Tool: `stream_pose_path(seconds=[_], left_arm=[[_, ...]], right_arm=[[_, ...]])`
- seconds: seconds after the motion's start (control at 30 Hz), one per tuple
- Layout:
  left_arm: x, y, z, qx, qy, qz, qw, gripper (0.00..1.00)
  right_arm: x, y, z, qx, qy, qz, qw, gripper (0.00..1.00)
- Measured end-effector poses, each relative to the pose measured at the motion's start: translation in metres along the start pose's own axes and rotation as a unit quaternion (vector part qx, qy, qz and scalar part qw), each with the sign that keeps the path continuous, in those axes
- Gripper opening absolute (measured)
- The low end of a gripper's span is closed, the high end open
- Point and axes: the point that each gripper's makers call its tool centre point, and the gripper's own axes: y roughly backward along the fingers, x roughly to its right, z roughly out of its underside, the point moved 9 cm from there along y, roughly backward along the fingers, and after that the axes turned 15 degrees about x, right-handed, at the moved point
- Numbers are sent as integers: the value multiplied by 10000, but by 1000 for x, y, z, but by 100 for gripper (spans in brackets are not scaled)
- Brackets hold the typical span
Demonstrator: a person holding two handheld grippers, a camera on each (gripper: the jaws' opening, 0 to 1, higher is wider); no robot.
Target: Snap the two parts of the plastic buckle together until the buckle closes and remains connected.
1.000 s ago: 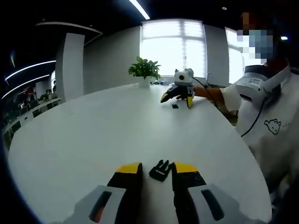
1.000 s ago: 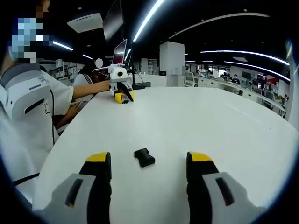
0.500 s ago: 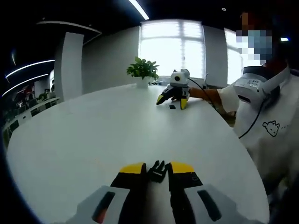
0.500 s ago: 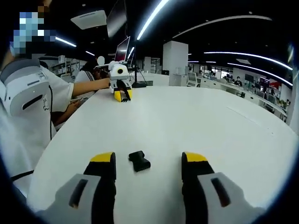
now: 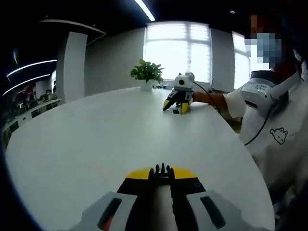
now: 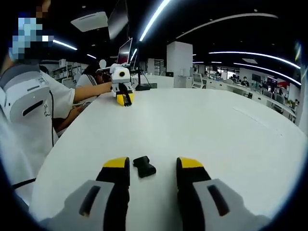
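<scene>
My left gripper (image 5: 161,174) is shut on the black pronged buckle part (image 5: 162,170), whose prongs stick out past the yellow jaw tips. In the right gripper view, the black socket buckle part (image 6: 144,166) lies on the white table (image 6: 216,125) between the jaws of my right gripper (image 6: 152,164). Those jaws are open, with a small gap on each side of the part. Far across the table each gripper shows in the other's view: the right gripper (image 5: 175,107) and the left gripper (image 6: 124,100).
A person in a white shirt (image 5: 276,134) stands at the table's edge, arms stretched to both grippers. A potted plant (image 5: 147,72) stands at the far side, and a monitor (image 6: 124,52) stands behind the left gripper. Desks and office space lie beyond.
My left jaws have shut onto the pronged part, which lay loose between them before. My right jaws have narrowed around the socket part without touching it.
</scene>
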Motion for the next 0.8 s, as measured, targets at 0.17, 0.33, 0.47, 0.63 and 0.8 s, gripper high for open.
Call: stream_pose_path(seconds=[0.17,0.33,0.47,0.63,0.8], left_arm=[[0,0,0,21,29,-20,10000,13],[2,-4,0,36,126,-14,9999,13],[2,-5,-1,30,162,-28,9999,13],[-1,-7,-2,26,178,-67,9998,13],[-3,-15,-3,6,161,-94,9998,12]], right_arm=[[-1,1,1,13,16,24,10000,29],[0,3,2,25,69,118,9999,15],[-1,5,2,64,78,179,9998,13],[-2,6,2,102,74,192,9997,13],[-2,5,1,117,72,171,9998,13]])
